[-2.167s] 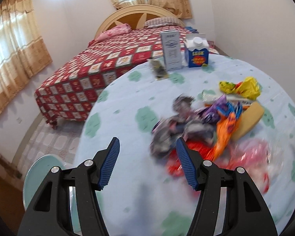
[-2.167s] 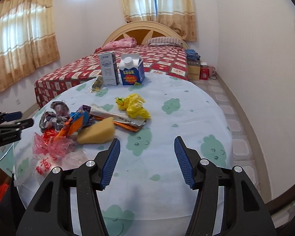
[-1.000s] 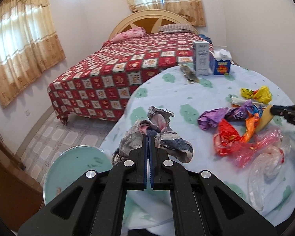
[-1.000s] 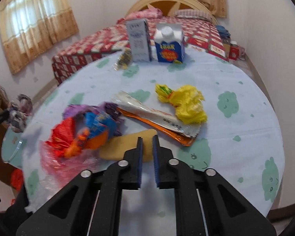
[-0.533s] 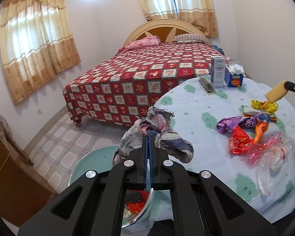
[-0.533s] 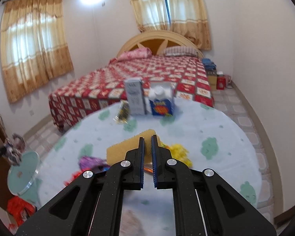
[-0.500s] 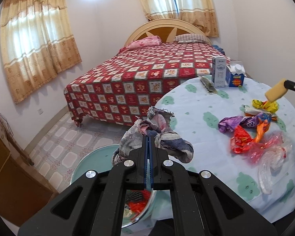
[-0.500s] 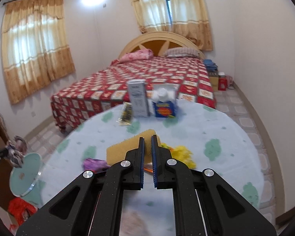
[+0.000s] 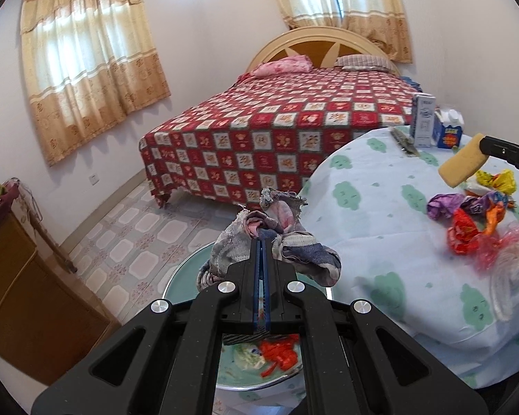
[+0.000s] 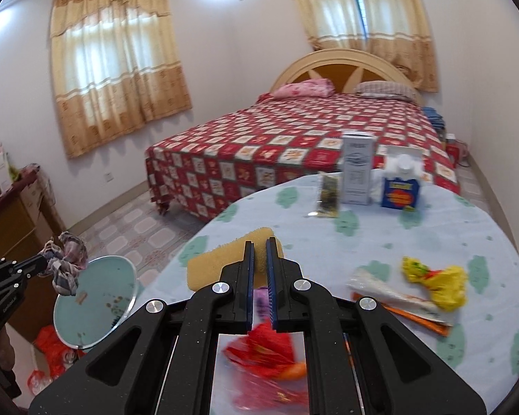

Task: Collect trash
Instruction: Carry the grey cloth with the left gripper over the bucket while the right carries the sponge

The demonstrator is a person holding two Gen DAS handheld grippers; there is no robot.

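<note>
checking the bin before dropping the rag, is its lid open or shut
Open: the round lid stands tilted up, and wrappers show inside the bin below the rag.

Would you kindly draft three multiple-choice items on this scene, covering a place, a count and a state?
1. Where do the upright cartons stand?
A. far table edge, toward the bed
B. floor
C. wooden cabinet

2. How many cartons stand there?
A. one
B. two
C. four

3. The left tongs are:
A. wide open
B. shut on nothing
C. shut on cloth

Answers:
1 A: the tall white carton and the blue carton stand on the round clothed table.
2 B: just those two.
3 C: the left tongs pinch the crumpled patterned rag.
</note>
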